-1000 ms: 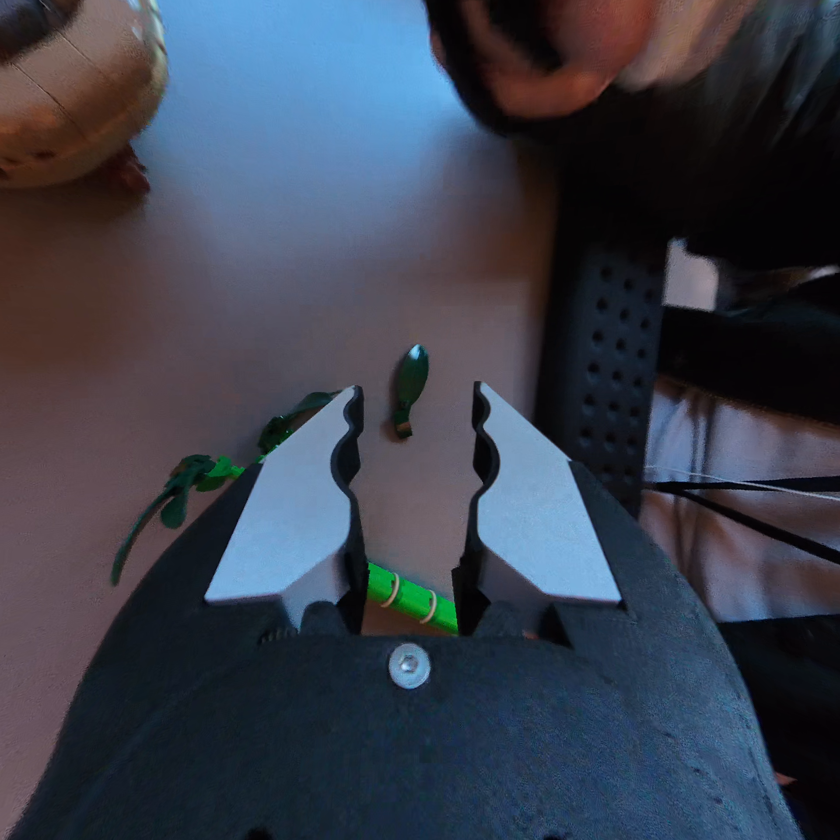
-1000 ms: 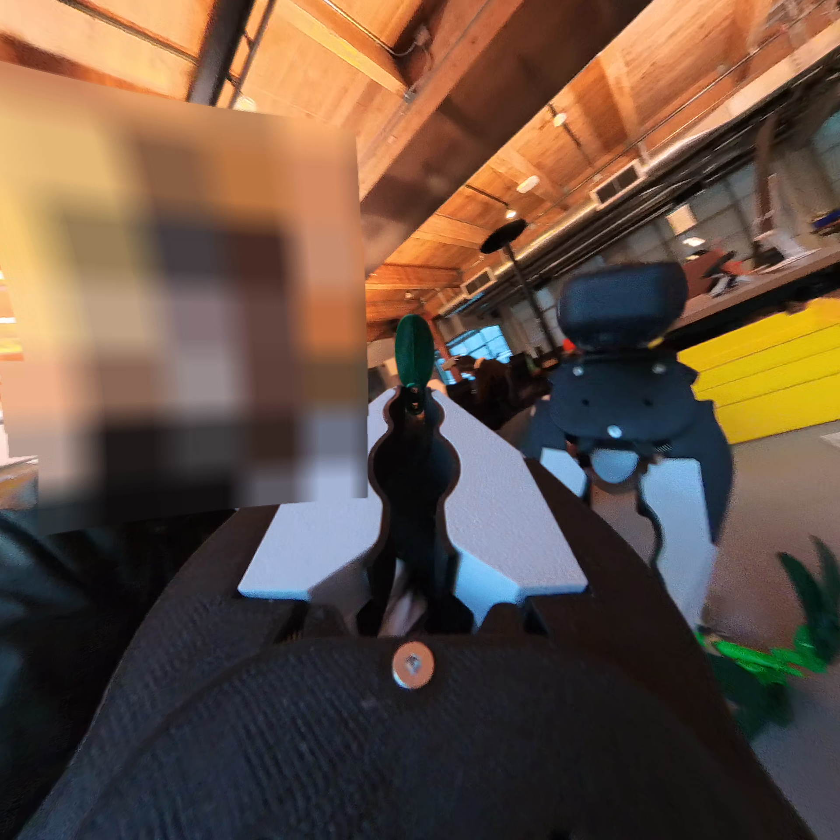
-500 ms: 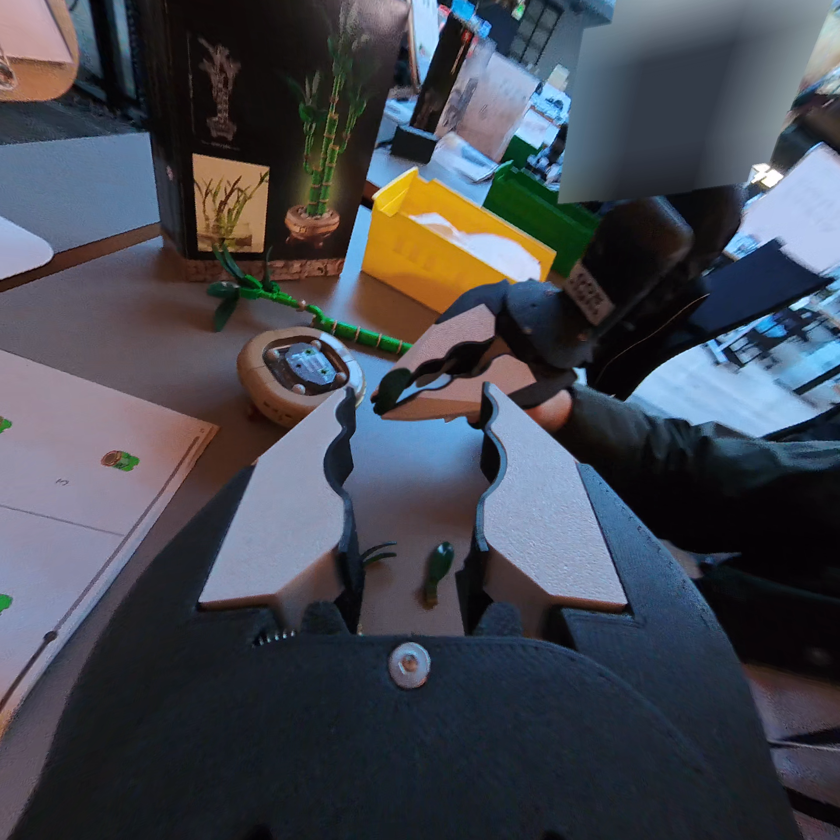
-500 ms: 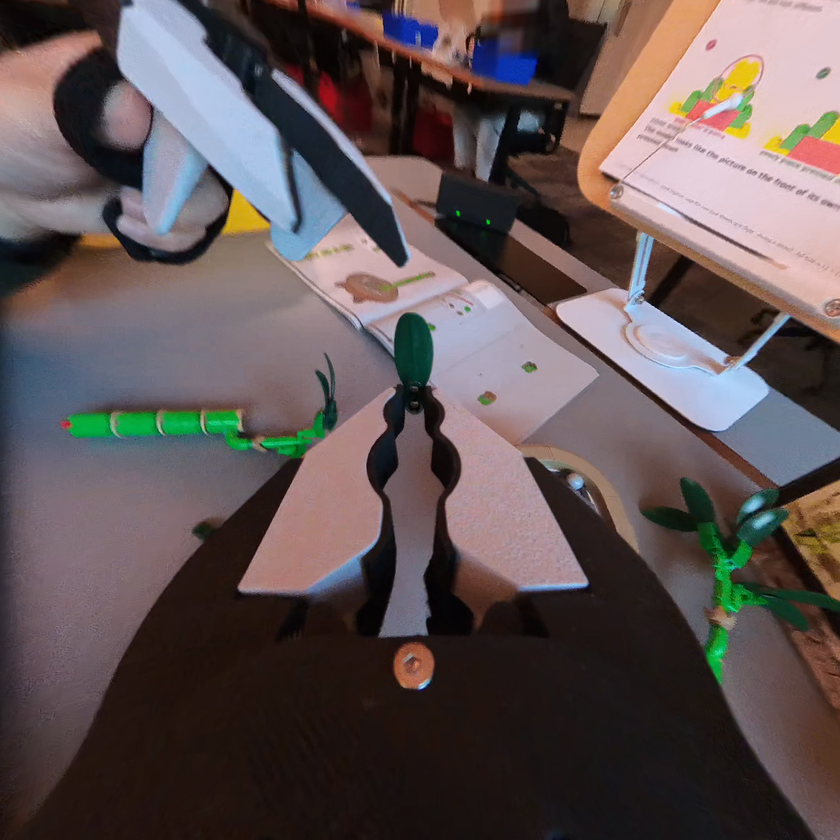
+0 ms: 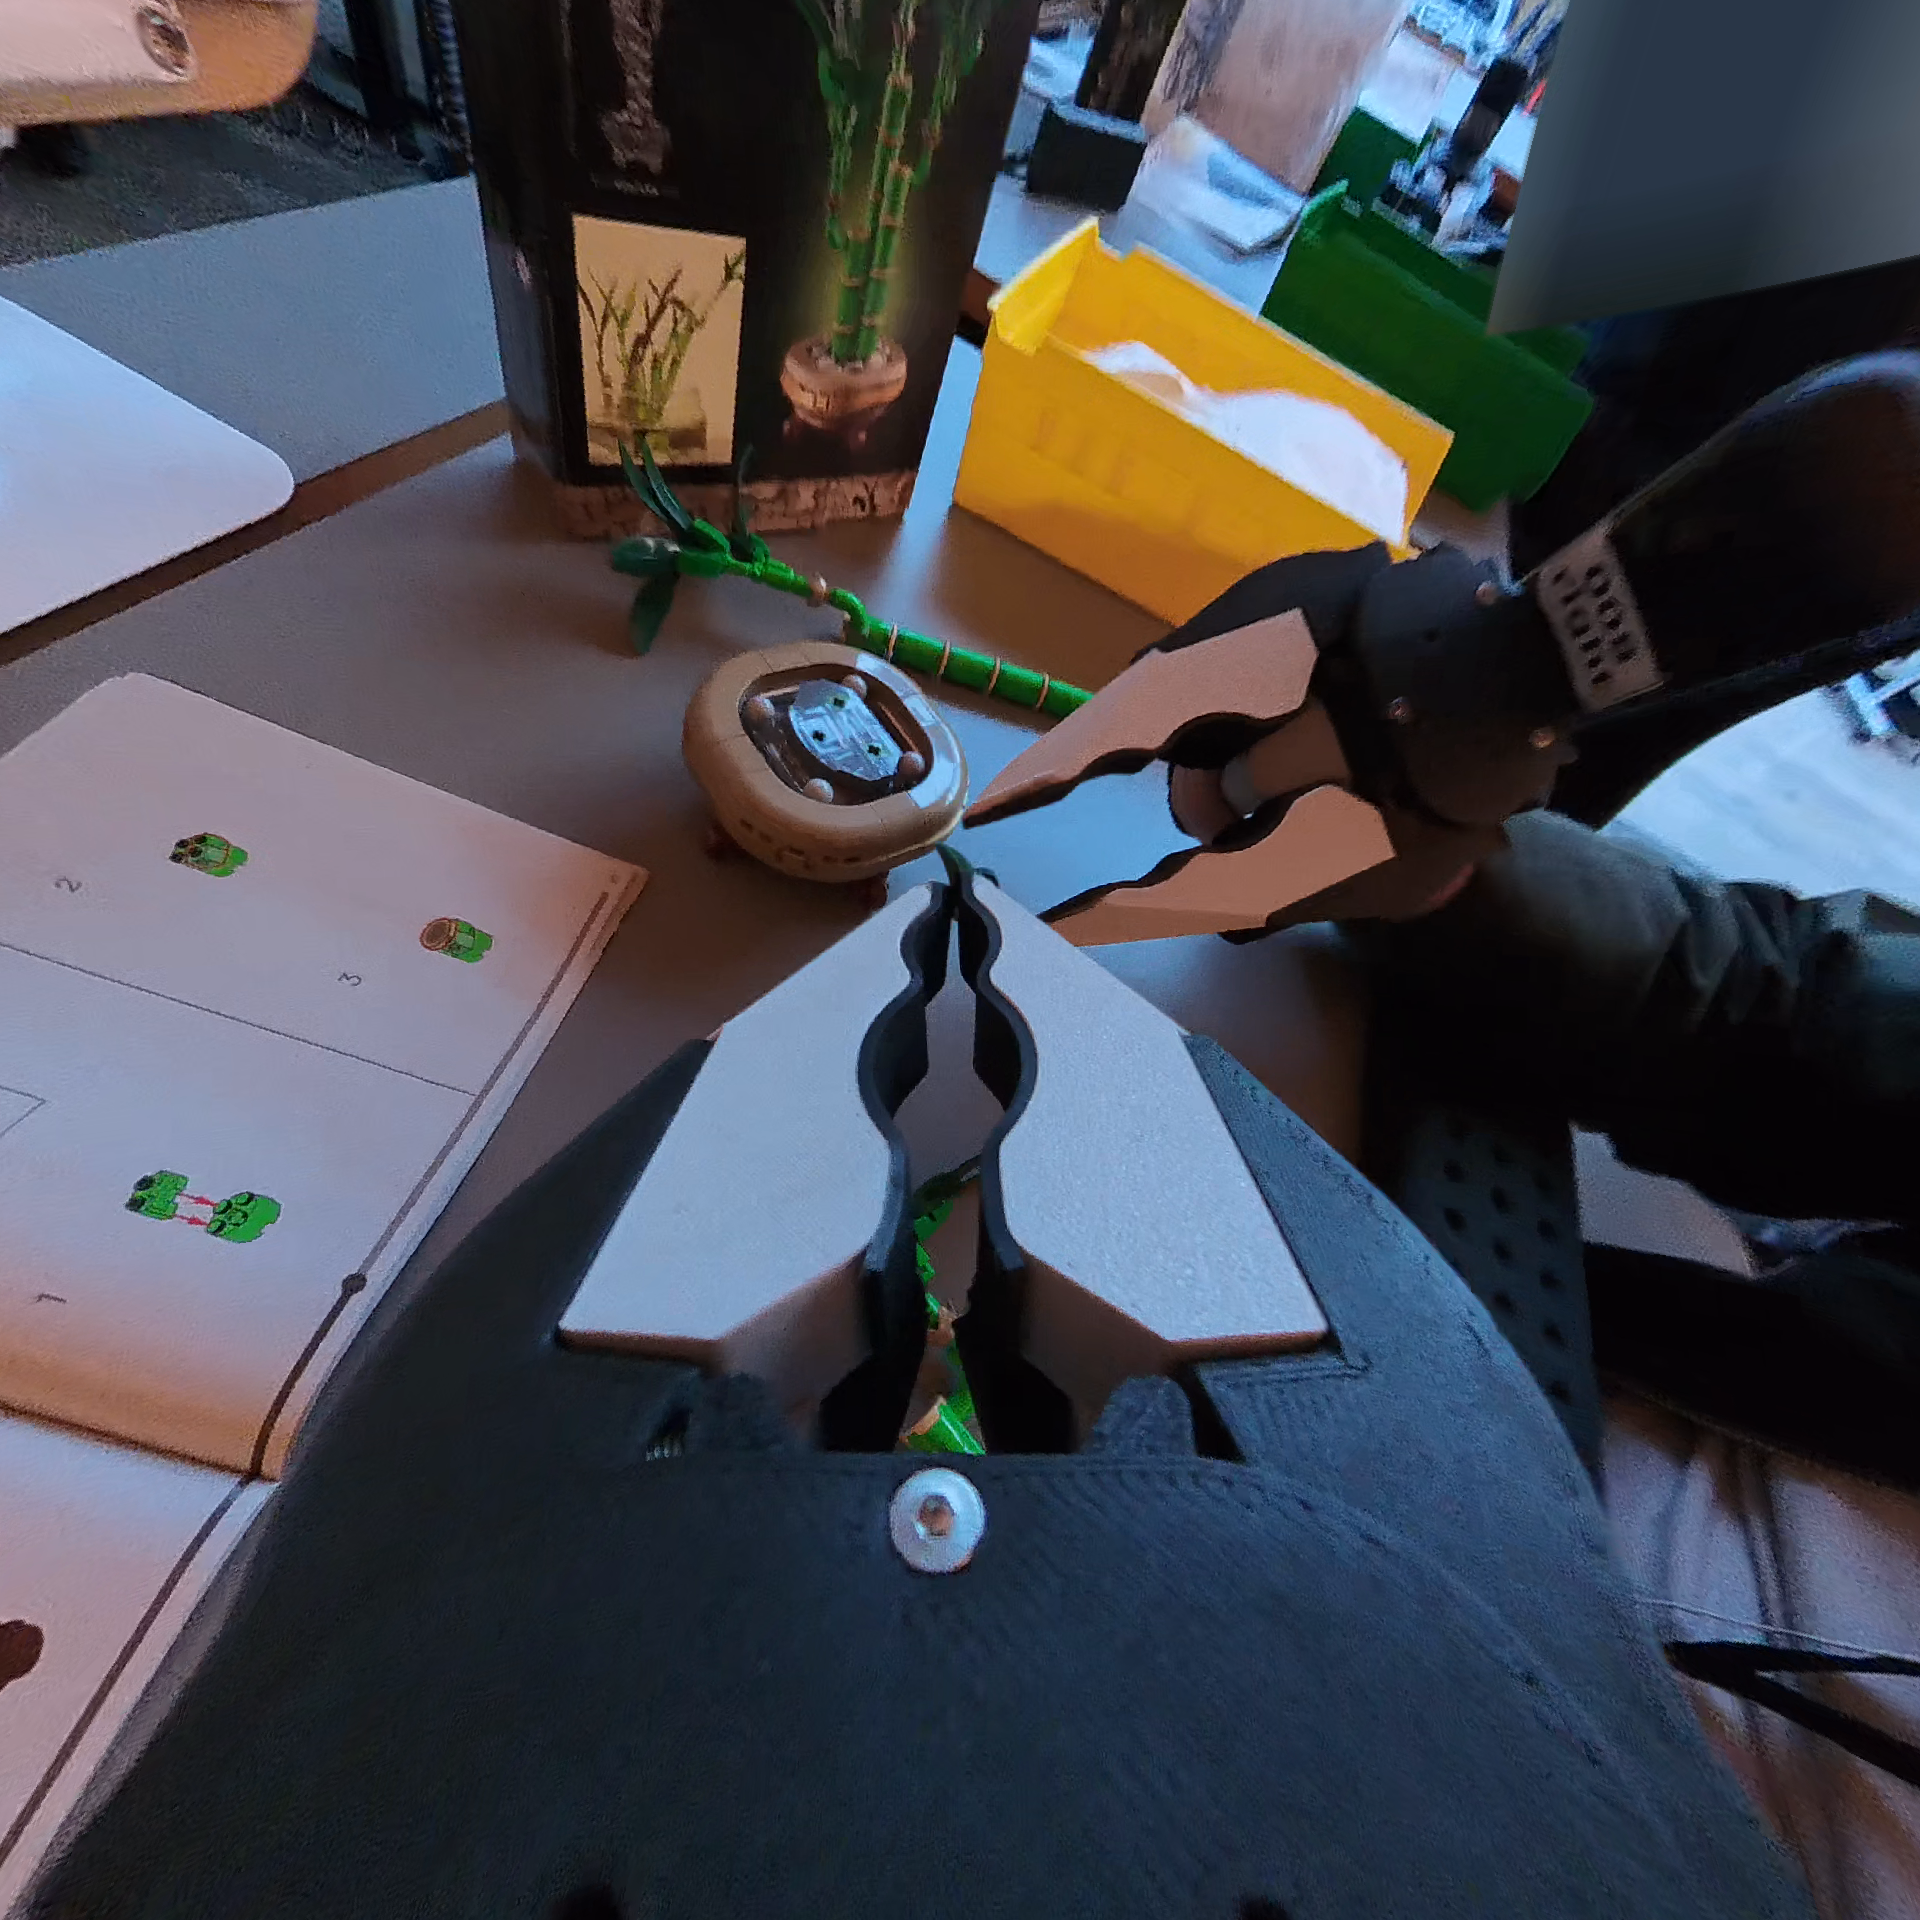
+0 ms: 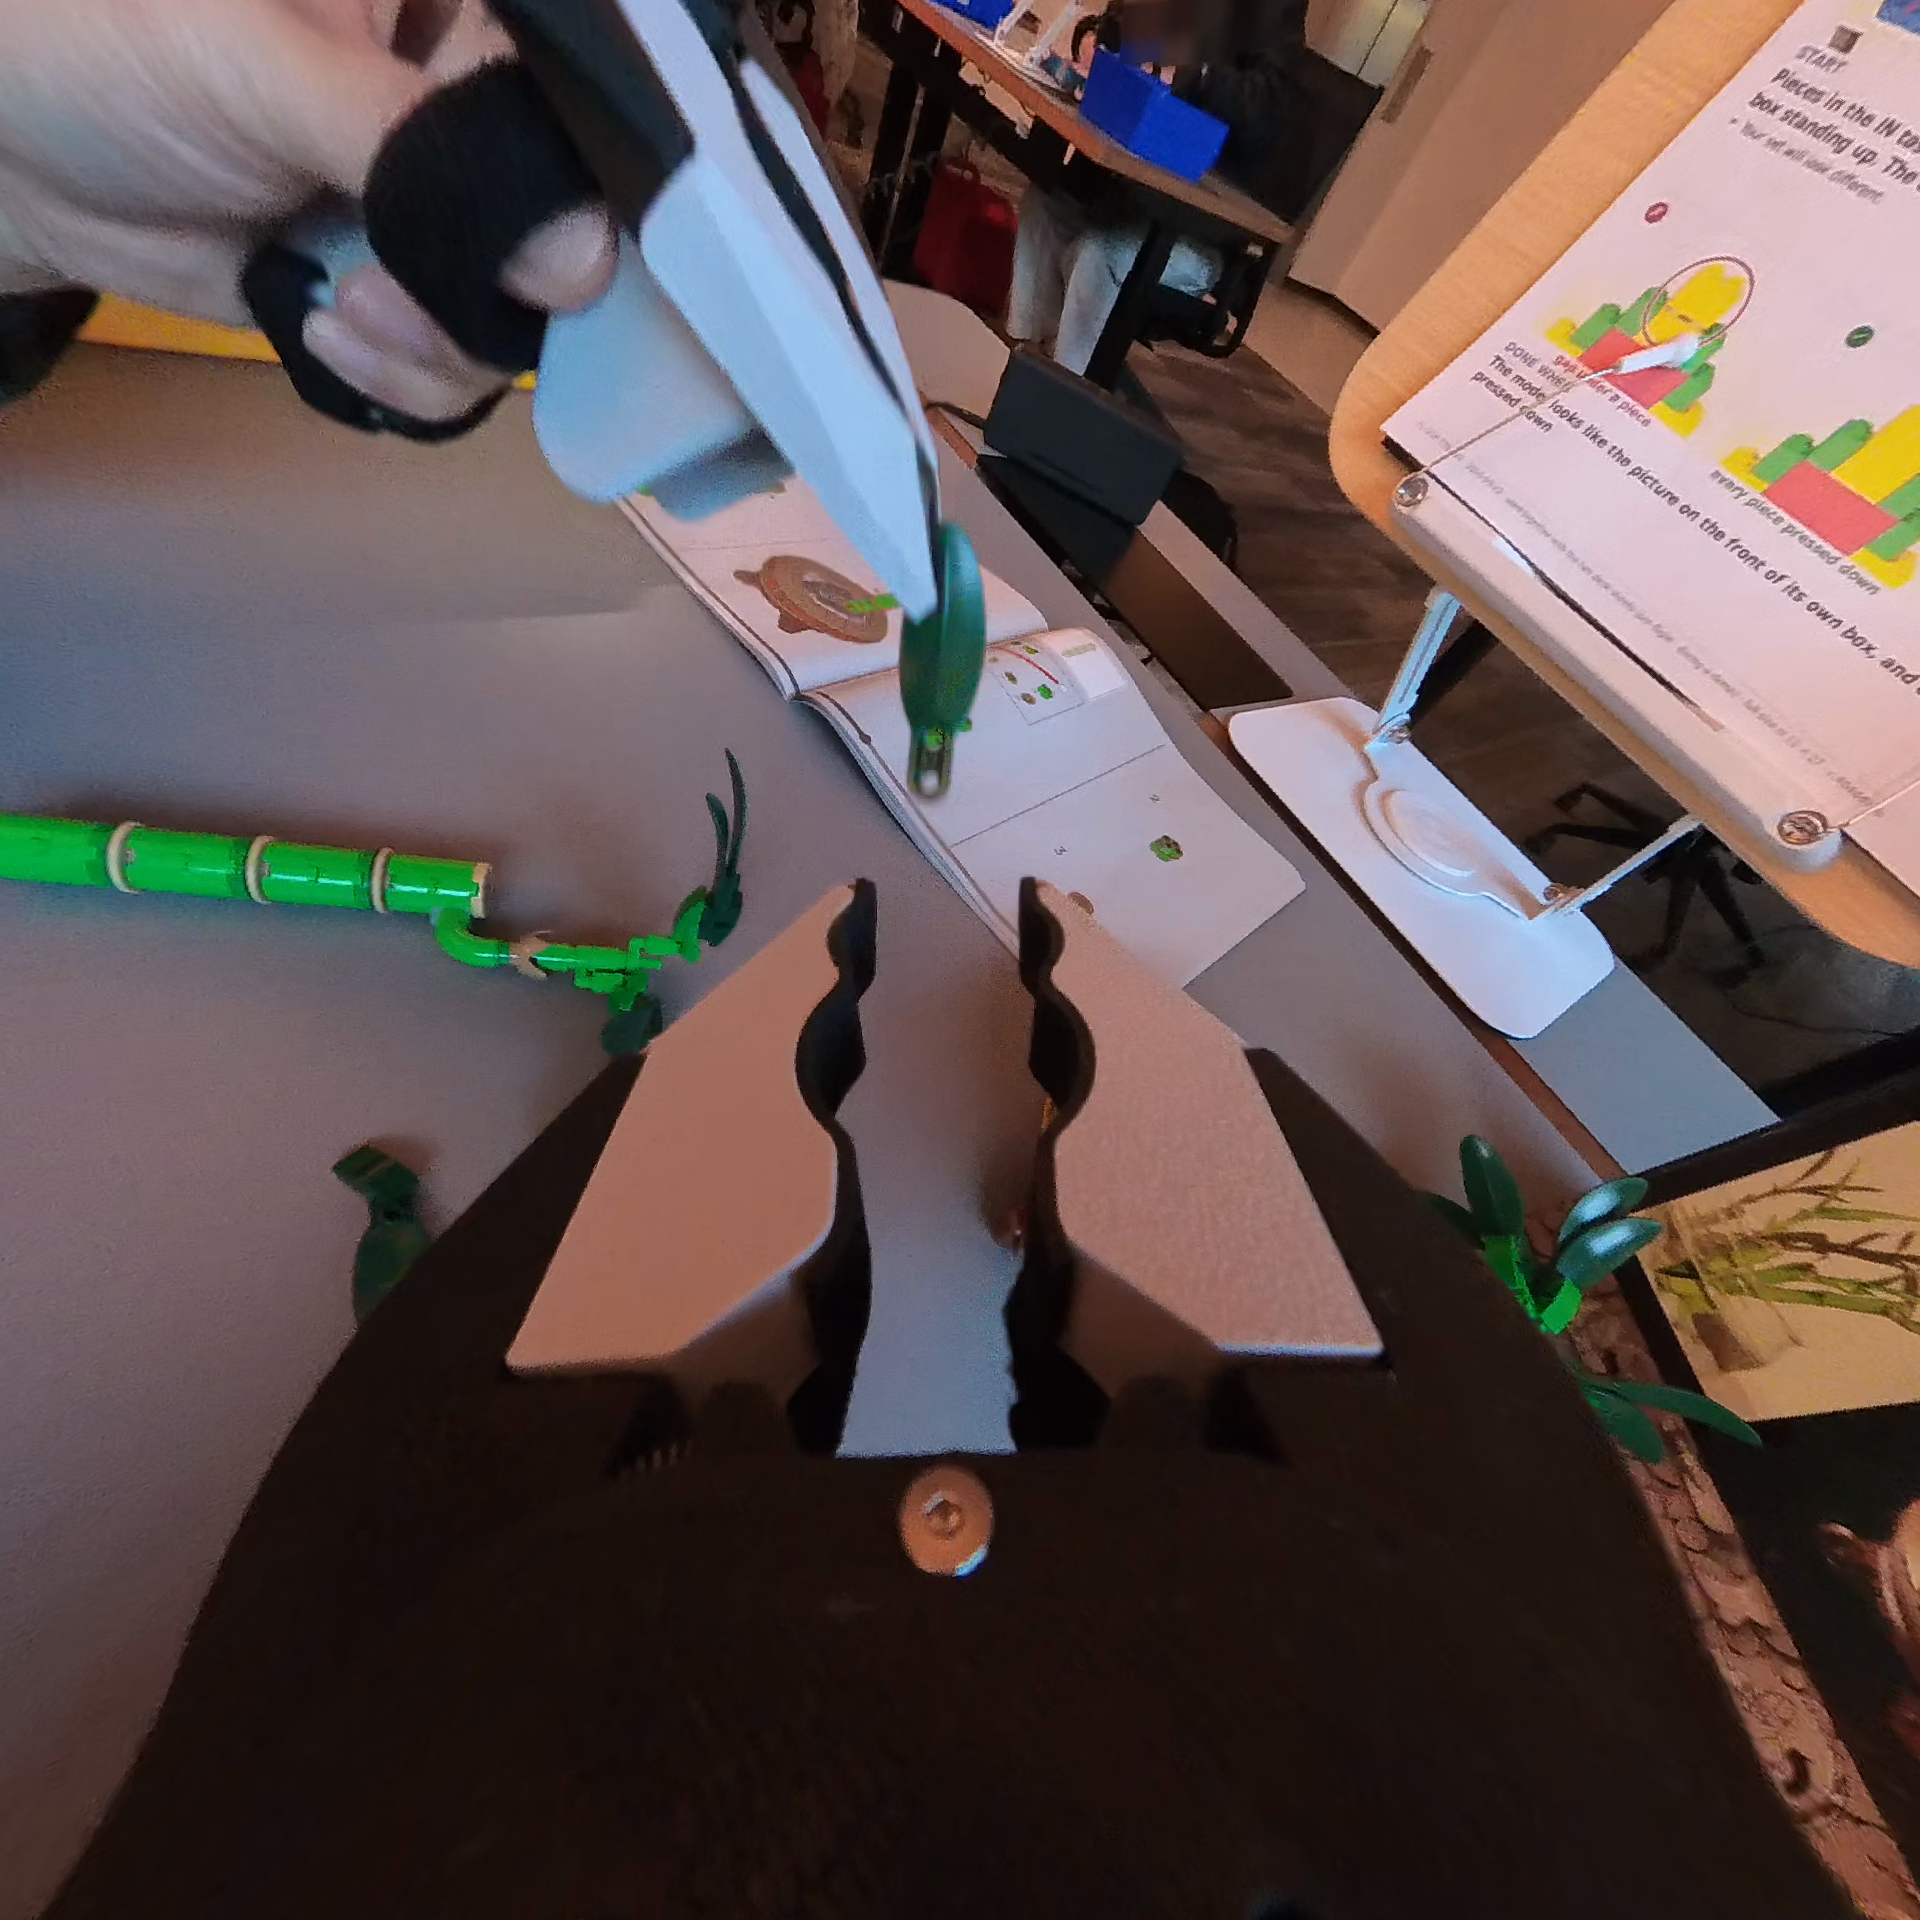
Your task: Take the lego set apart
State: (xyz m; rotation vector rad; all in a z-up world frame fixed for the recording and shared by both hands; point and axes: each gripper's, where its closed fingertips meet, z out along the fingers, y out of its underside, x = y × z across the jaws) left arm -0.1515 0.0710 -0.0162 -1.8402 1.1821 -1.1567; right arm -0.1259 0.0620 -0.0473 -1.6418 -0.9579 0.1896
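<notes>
**Leaf passes from right gripper to left**

Grey tabletop [image 6: 260,644] carried the scattered bamboo set, with the tan round pot base [image 5: 826,774] as its centre. Just in front of that base, the left gripper [image 5: 954,896] had its jaws nearly closed on a dark green leaf piece [image 6: 943,646], whose tip showed at the fingertips; in the right wrist view the leaf hung from those tips above the open instruction booklet [image 6: 1049,769]. The right gripper [image 6: 940,894] stood with jaws parted and nothing between them, just right of the base in the left wrist view. A bright green segmented stalk [image 6: 249,868] lay on the table near the left gripper, well apart from the right jaws. Behind the base lay a second leafy stalk [image 5: 831,608], then the dark set box [image 5: 727,239] and a yellow bin [image 5: 1164,457].

Half a second earlier the right gripper had pinched that leaf and the left gripper was open; now the hold was reversed.
</notes>
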